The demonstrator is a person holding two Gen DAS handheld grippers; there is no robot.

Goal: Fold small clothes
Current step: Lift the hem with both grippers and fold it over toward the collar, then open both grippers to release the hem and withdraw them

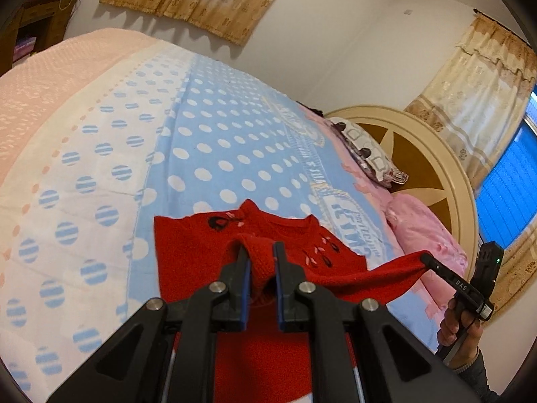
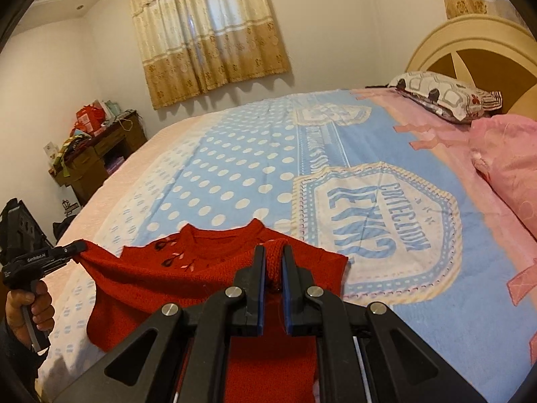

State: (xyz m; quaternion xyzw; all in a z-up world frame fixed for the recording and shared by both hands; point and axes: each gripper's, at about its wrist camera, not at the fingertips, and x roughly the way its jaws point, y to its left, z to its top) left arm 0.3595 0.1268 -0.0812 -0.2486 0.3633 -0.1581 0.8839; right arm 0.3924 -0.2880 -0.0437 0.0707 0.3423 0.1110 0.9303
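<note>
a small red sweater [image 1: 188, 252] lies on the bed [image 1: 218, 141], collar pointing away. the left gripper [image 1: 261, 262] and right gripper [image 2: 273, 262] each pinch a sleeve end in their jaws, sleeves stretched sideways across the sweater's width, both equally near.

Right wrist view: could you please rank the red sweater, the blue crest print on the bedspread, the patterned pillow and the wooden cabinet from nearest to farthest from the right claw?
1. Red sweater: clamped in the right claw.
2. Blue crest print: just beyond, to the right.
3. Patterned pillow: far right, by the headboard.
4. Wooden cabinet: far left, against the wall; too close to call against the pillow.
</note>
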